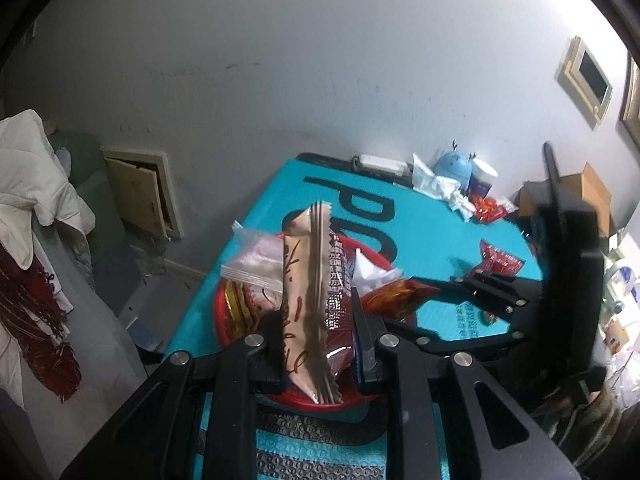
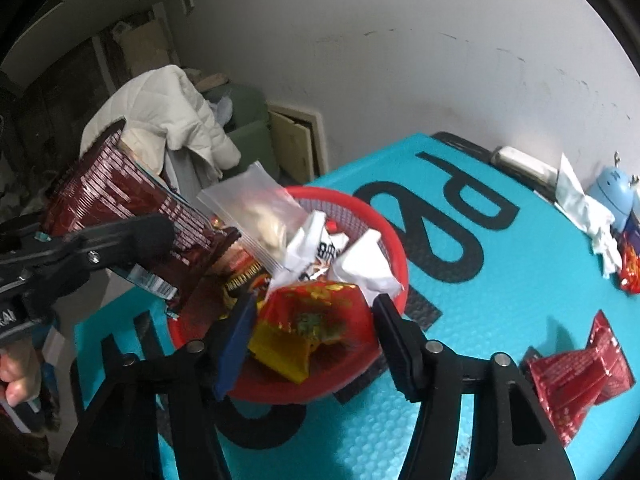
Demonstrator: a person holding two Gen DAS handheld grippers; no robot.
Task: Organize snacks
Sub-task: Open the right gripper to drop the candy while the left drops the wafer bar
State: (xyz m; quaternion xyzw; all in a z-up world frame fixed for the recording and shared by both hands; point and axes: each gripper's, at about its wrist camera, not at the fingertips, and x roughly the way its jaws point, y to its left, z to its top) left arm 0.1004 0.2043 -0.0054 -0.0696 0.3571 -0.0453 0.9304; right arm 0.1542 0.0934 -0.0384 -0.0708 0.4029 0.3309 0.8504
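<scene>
My left gripper (image 1: 318, 320) is shut on an upright beige snack packet (image 1: 304, 280), with a dark red packet (image 1: 338, 292) pressed beside it. It hangs over the near rim of a red basket (image 2: 394, 248) heaped with several snacks. In the right wrist view the left gripper (image 2: 160, 240) holds the dark red packet (image 2: 116, 196) at the basket's left edge. My right gripper (image 2: 314, 324) stands open above the basket's near side. A red and yellow packet (image 2: 316, 320) lies loose between its fingers. A red packet (image 2: 576, 376) lies on the teal table (image 2: 500, 280).
Crumpled tissue (image 2: 588, 208), a blue toy (image 2: 616, 196), a jar (image 1: 482, 178) and an orange-red packet (image 2: 632, 268) crowd the table's far right corner. A white jacket (image 2: 168, 112) hangs off the table's left side. A hand (image 2: 16, 376) grips the left tool.
</scene>
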